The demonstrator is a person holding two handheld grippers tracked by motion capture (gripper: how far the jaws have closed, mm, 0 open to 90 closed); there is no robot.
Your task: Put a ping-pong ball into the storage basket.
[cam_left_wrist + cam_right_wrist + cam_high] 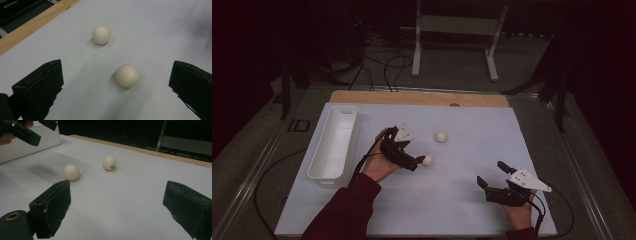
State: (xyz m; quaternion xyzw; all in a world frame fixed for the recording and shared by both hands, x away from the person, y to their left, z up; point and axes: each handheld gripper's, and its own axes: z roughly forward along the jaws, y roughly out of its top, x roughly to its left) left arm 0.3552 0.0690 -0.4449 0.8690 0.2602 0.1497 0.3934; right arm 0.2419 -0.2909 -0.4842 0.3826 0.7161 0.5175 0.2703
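Two cream balls lie on the white sheet [462, 200]. The nearer ball [427, 160] [127, 75] [71, 172] rests just off the tips of my left gripper [414, 155] [117, 66], which is open, and sits slightly right of centre between the jaws without touching them. The farther ball [441, 137] [101, 35] [109, 163] has a small dark mark and lies beyond it. My right gripper [492, 173] [117, 187] stands open low over the sheet at the front right, holding nothing and facing both balls from a distance. The left gripper [25, 132] also appears at the top left of the right gripper view.
A long white bin [334, 142] [30, 147] stands along the sheet's left edge. A wooden strip [422, 98] [30, 25] borders the far side. Cables and a metal stand's legs [452, 45] lie on the dark floor behind the table.
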